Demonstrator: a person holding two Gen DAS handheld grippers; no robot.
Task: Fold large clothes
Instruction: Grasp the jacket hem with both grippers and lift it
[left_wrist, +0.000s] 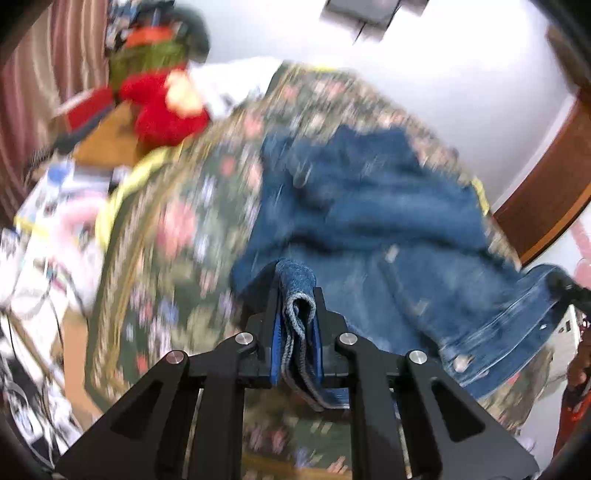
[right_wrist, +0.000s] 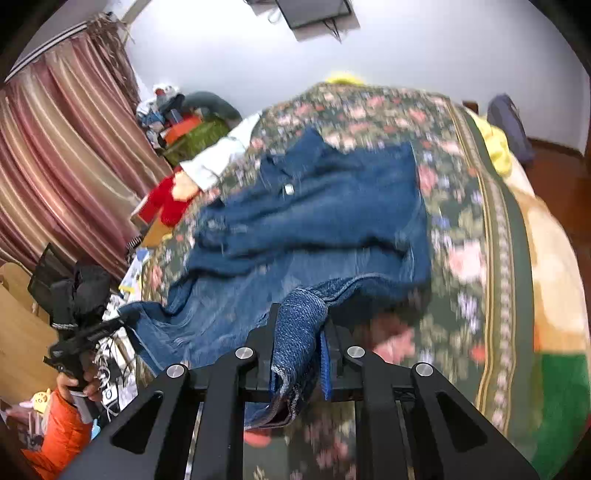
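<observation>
— Nearest item, left wrist view?
— Left gripper (left_wrist: 297, 295): jaws clamped on a bunched fold of the denim jacket (left_wrist: 369, 206).

— Position of the jacket?
— Spread on the floral bedspread (left_wrist: 177, 229), partly lifted at its near edge; a metal button shows on the hem.

— Left of the jacket?
— Red plush toy (left_wrist: 166, 110), well apart, beyond the bedspread's edge; striped curtain (right_wrist: 74, 147) further left.

— Right wrist view?
— Right gripper (right_wrist: 301, 317): jaws closed on another fold of the jacket's near edge.

— Right of the jacket?
— Yellow fabric (right_wrist: 498, 147) at the bedspread's far edge. Views blurred.
</observation>
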